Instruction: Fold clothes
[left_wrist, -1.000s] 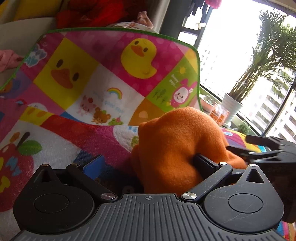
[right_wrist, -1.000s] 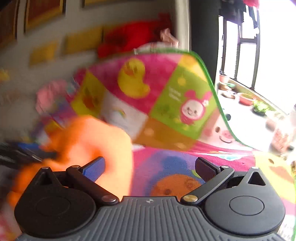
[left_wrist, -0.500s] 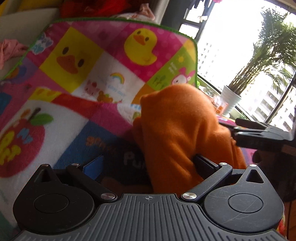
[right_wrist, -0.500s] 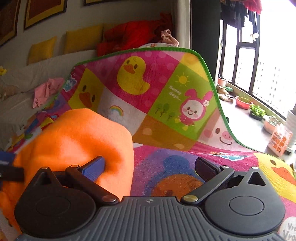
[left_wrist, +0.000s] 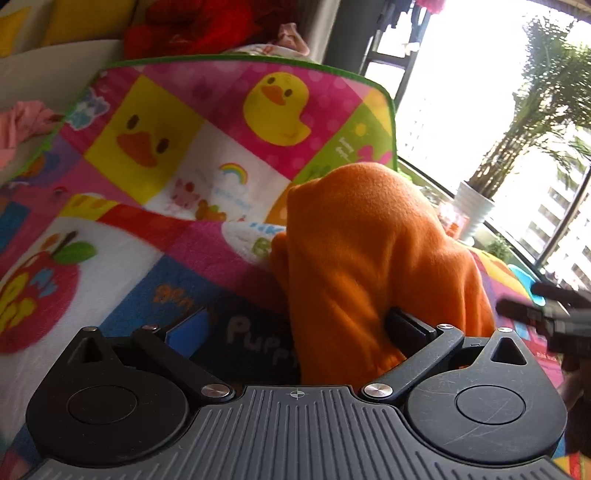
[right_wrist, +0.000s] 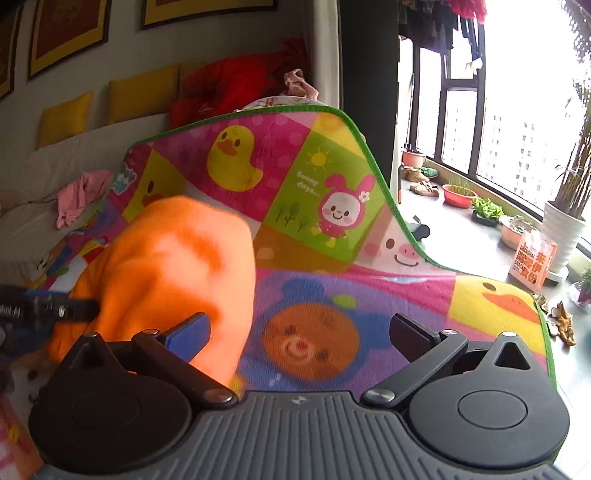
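Orange fleece garment (left_wrist: 376, 266) is draped in a hump on the play mat (left_wrist: 177, 155). Left gripper (left_wrist: 295, 328) and right gripper (right_wrist: 299, 332) are spread wide, nothing pinched. 2 matching edges should be gripped before any fold is laid flat.

Bunched orange fleece garment (left_wrist: 373, 258) (soft, rumpled), humped upright on the cartoon-print play mat (left_wrist: 177, 155)
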